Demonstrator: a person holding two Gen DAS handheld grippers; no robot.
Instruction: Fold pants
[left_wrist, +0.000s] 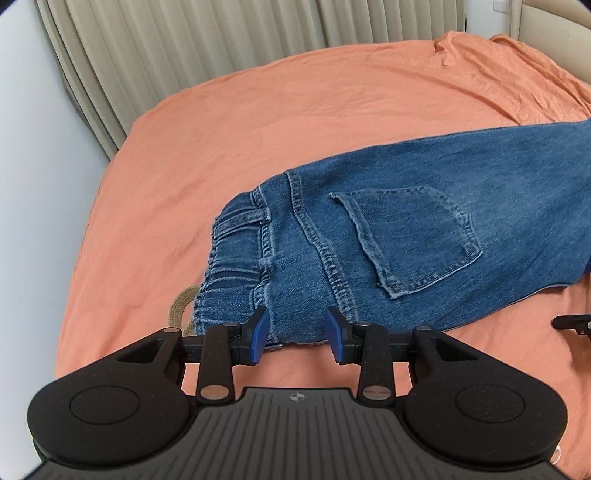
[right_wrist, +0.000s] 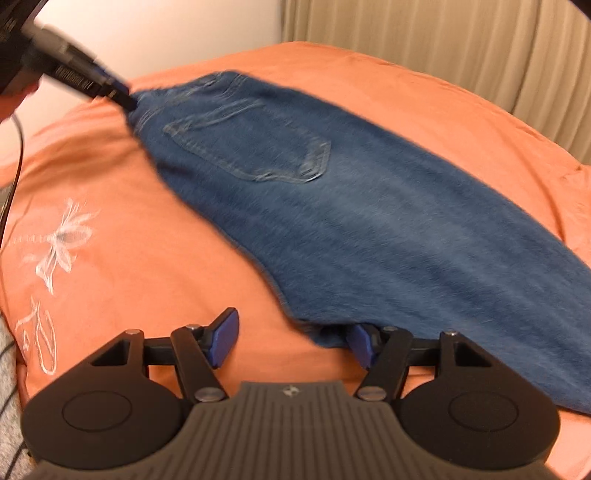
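Observation:
Blue jeans (left_wrist: 406, 236) lie flat on an orange bed sheet (left_wrist: 258, 122), back pocket up, with the elastic waistband nearest me. My left gripper (left_wrist: 297, 332) is shut on the near corner of the waistband, and denim fills the gap between its blue pads. In the right wrist view the jeans (right_wrist: 369, 221) gather to a point at the left gripper (right_wrist: 127, 99). My right gripper (right_wrist: 291, 343) is open at the near edge of the leg. The denim edge covers its right pad (right_wrist: 360, 347), while bare sheet shows beside its left pad (right_wrist: 225, 339).
A tan braided cord (left_wrist: 181, 306) pokes out beside the waistband. Beige curtains (left_wrist: 184, 48) and a white wall (left_wrist: 33, 184) stand behind the bed. White flower embroidery (right_wrist: 62, 240) marks the sheet on the left. A striped grey cloth (right_wrist: 7, 387) sits at the lower left edge.

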